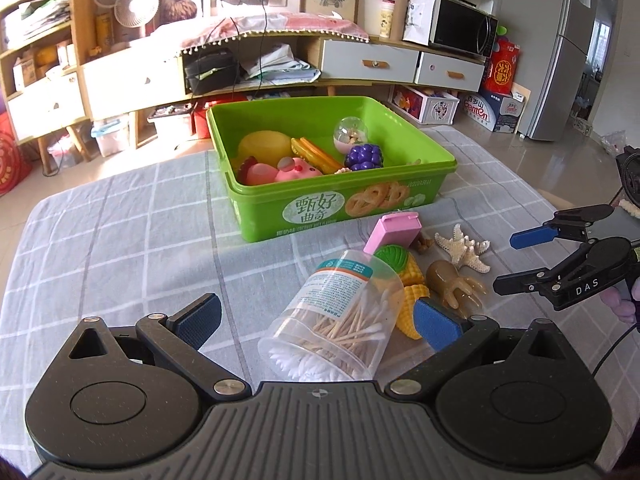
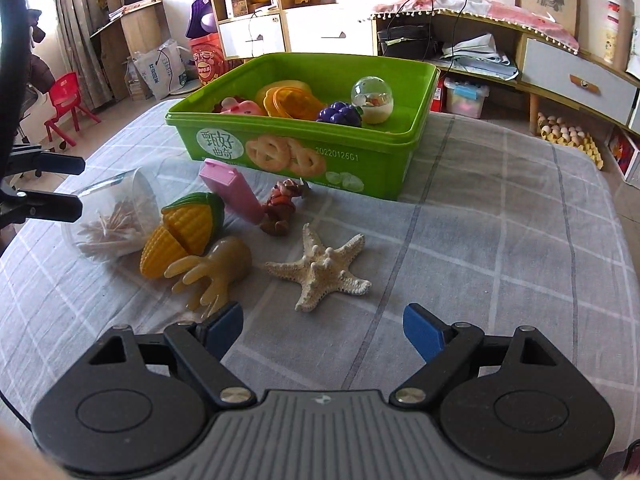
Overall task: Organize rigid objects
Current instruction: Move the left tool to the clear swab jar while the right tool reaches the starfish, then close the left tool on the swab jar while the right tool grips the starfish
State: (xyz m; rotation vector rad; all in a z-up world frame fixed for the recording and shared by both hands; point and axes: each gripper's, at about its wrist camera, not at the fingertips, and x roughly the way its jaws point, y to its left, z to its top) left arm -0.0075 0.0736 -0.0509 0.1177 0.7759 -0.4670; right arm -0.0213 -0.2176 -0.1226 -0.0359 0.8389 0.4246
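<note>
Left gripper (image 1: 320, 320): we see it spread around the cotton-swab jar (image 1: 332, 320).
Right gripper (image 2: 324, 334): spread, near the starfish (image 2: 320, 268).

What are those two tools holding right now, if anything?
Nothing. The left tool is open around the swab jar, not gripping it; the right tool is open near the starfish.

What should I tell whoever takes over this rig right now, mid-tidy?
Left gripper: open, jaws either side of the tipped cotton swab jar, not clamped.
Right gripper: open, empty, just short of the starfish.
Done: several toys, including the purple grapes and clear capsule, are in the green bin.
Left on the cloth: jar, toy corn, pink box, brown figurine, tan octopus, starfish.
</note>
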